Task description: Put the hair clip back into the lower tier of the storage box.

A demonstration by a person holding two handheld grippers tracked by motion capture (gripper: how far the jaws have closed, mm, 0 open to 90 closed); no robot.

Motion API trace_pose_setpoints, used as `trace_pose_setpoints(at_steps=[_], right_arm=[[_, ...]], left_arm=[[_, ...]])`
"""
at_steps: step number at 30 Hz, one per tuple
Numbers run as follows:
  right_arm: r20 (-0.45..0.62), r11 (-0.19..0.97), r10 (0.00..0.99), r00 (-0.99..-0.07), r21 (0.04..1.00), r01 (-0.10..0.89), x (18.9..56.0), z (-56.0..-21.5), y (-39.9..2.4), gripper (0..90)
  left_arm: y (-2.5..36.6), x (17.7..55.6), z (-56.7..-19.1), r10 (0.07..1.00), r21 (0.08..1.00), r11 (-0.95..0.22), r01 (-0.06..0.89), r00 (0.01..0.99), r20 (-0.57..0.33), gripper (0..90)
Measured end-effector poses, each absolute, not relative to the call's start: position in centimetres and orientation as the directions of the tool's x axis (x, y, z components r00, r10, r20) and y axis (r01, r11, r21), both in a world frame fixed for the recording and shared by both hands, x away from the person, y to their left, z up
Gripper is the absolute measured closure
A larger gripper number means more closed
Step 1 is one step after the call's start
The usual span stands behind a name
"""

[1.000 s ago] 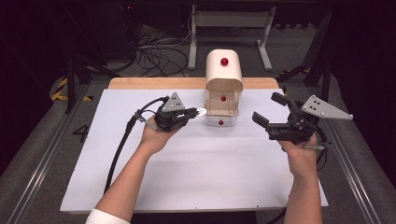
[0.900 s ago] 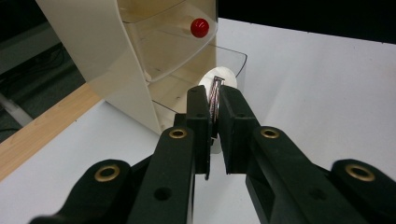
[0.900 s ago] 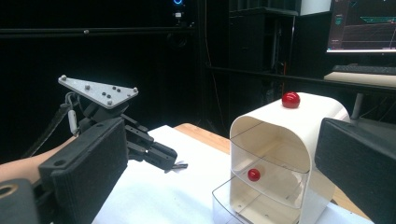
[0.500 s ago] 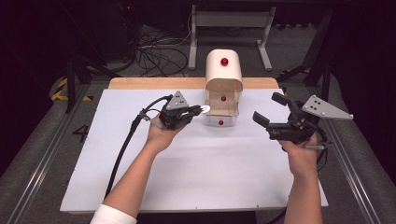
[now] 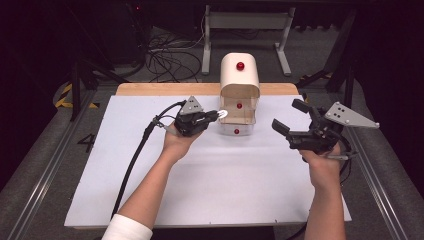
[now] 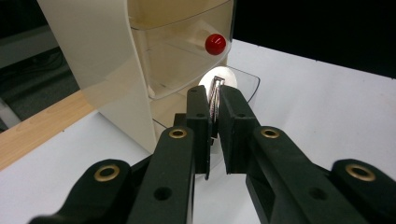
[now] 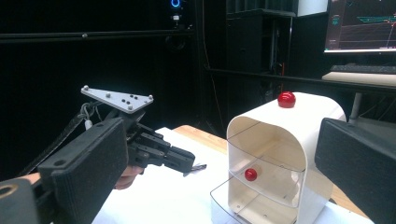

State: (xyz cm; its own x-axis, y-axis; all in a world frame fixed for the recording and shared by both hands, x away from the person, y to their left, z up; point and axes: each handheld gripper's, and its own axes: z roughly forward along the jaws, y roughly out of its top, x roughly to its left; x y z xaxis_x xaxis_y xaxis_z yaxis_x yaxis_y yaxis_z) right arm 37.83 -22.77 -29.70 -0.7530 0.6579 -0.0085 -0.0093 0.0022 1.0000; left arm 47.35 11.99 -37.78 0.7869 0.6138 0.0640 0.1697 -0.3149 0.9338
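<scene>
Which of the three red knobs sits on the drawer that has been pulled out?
The lowest red knob, on the clear bottom drawer that juts forward from the cream cabinet. The middle knob sits further back; the third knob is on the cabinet's top.

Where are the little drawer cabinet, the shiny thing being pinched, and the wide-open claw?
drawer cabinet (image 5: 240,75): high view, its rounded cream top.
shiny clip-like piece (image 6: 215,95): left gripper view, metal edge between the jaws.
right gripper (image 5: 292,120): high view, gap between its spread jaws.

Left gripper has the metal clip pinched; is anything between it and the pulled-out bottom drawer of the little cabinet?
Nothing visible. The metal clip in the left gripper sits just short of the open bottom drawer, with no object between them.
</scene>
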Motion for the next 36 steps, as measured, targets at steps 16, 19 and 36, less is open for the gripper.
trace_pose_setpoints(at_steps=[16,19,36], right_arm=[[0.001,-0.008,0.661,-0.75,1.0,-0.006,38.1,-29.9,-23.1,3.3],[0.005,-0.01,0.662,-0.749,1.0,-0.003,38.2,-30.0,-23.2,3.3],[0.009,-0.011,0.662,-0.75,1.0,0.003,38.4,-30.2,-23.2,3.3]], left_arm=[[11.1,49.1,-39.7,0.624,0.949,-0.239,0.203,0.781,-0.01,83.1],[11.0,49.4,-40.0,0.623,0.951,-0.222,0.217,0.782,-0.033,83.1],[10.5,50.7,-41.4,0.626,0.957,-0.153,0.245,0.774,-0.098,82.9]])
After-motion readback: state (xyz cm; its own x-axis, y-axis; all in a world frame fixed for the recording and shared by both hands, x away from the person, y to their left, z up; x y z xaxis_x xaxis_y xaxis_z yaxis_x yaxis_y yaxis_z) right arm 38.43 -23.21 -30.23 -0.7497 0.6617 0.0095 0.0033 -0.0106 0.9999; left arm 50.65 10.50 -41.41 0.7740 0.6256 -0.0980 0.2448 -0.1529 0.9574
